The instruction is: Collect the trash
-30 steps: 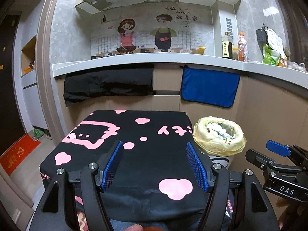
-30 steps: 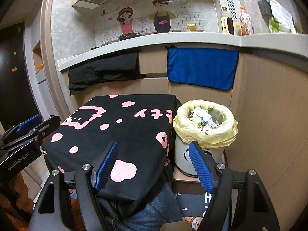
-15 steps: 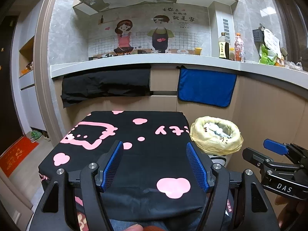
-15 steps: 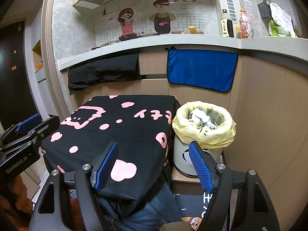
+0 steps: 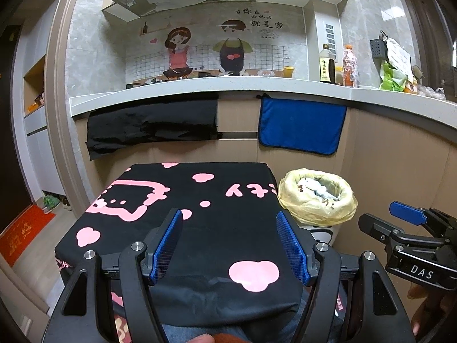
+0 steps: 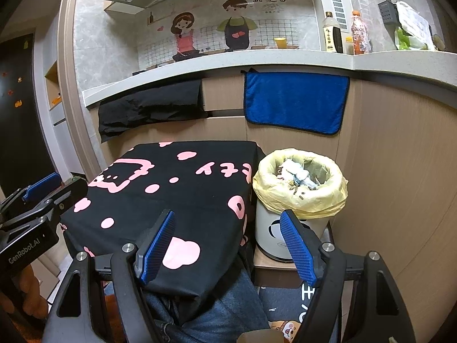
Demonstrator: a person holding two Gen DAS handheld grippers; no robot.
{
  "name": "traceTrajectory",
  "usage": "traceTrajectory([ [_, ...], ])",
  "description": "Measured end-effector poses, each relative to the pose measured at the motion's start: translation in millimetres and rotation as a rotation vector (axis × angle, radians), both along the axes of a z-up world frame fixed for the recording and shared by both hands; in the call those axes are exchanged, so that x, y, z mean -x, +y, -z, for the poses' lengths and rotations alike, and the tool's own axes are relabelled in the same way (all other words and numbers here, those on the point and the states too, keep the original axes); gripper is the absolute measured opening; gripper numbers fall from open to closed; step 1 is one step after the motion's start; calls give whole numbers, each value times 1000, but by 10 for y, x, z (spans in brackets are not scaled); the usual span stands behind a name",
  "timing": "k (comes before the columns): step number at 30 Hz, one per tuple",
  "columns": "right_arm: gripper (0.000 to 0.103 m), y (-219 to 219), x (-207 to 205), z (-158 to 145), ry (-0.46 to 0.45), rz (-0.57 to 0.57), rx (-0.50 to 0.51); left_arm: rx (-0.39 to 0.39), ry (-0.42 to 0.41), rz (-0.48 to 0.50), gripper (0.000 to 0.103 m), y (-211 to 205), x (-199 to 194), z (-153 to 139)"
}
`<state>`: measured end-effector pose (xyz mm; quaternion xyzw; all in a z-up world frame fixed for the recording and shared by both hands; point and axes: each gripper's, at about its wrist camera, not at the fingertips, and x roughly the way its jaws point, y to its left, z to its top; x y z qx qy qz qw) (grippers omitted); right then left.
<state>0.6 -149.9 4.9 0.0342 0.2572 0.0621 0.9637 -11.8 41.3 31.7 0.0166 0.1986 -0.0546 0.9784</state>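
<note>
Right now, line by line:

Left claw: my left claw [image 5: 228, 245] hangs over the table with its blue pads [image 5: 167, 247] wide apart and nothing between them.

Right claw: my right claw [image 6: 228, 247] is likewise spread and empty, held over the near right corner of the table, with the bin just ahead to its right.

Table: the black cloth with pink prints [image 5: 182, 208] covers the table top; I see no loose scrap lying on it.

Trash: crumpled white paper and wrappers [image 6: 298, 173] sit inside the bin with the yellow liner [image 6: 300, 200], which stands just beside the table's right edge on a low stand.

Step in hand: I judge this fits either the moment ahead of picking up litter or the moment with all of it binned; the views do not settle which.

Next move: I cannot name one with confidence, as no trash outside the bin shows in either view.
</note>
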Motion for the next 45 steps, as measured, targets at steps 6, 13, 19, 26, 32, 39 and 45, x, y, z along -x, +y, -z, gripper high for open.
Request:
traceTrajectory([
  [6, 73, -1, 18, -14, -7, 6, 2, 0, 0, 4, 68, -2, -7, -2],
  [13, 73, -3, 16, -18, -7, 7, 2, -1, 1, 12, 68, 8, -12, -3],
  [19, 73, -6, 20, -33, -9, 7, 2, -3, -1, 14, 68, -3, -17, -2],
  [26, 73, -6, 23, -34, -9, 8, 1, -2, 0, 13, 68, -2, -12, -5],
  [32, 73, -14, 23, -40, -6, 4, 0, -3, 0, 12, 68, -4, -12, -7],
  [39, 73, -11, 27, -40, -8, 5, 1, -1, 0, 13, 68, -1, -13, -10],
  [45, 73, -21, 20, -39, -8, 7, 2, 2, -5, 34, 68, -12, 2, -1],
])
